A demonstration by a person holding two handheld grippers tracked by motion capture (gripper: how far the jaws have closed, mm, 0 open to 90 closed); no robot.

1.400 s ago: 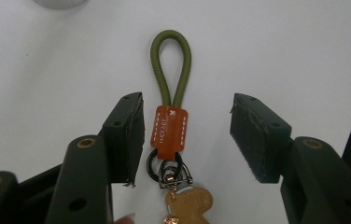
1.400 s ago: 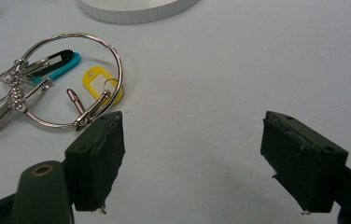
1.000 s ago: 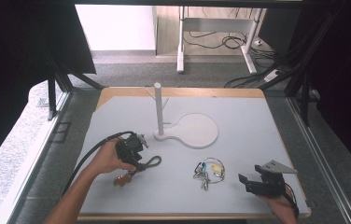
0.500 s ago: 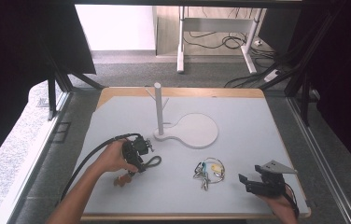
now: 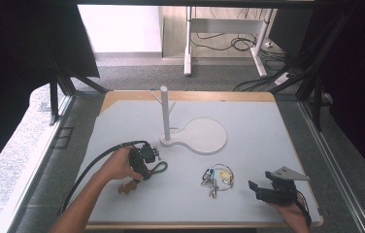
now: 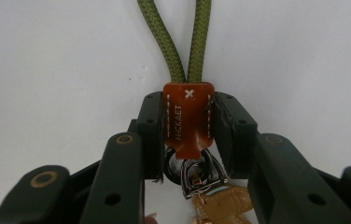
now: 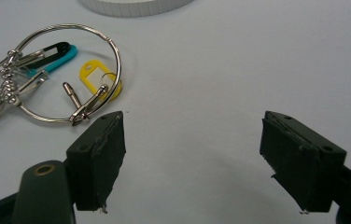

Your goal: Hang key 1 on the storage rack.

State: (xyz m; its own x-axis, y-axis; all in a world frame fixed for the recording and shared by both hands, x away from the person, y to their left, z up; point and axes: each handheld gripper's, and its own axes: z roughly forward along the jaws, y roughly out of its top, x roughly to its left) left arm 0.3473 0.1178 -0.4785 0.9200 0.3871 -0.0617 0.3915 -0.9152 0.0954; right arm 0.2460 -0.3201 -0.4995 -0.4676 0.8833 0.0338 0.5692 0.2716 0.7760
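Observation:
My left gripper (image 6: 189,122) is shut on the brown leather tab (image 6: 188,114) of a keychain, its jaws having just closed on it. The keychain's green rope loop (image 6: 187,42) runs away from the jaws, and a metal clasp (image 6: 197,172) and a tan leather piece (image 6: 220,205) lie behind the tab. From above, the left gripper (image 5: 152,158) lies on the white mat (image 5: 258,141) with the green loop (image 5: 159,168) beside it. My right gripper (image 7: 194,154) stands open over bare mat. A metal key ring (image 7: 66,74) with a yellow tag (image 7: 100,77) and a teal clip (image 7: 54,57) lies ahead to its left.
A white stand with an upright post (image 5: 165,114) and a round flat base (image 5: 205,137) sits mid-table. The key ring bunch (image 5: 217,176) lies between the two grippers, the right gripper (image 5: 260,183) near the front right corner. The table's wooden edge (image 5: 190,95) shows at the back.
The left hand and gripper have edged a little to the right, onto the keychain. The right gripper and the key ring have stayed put.

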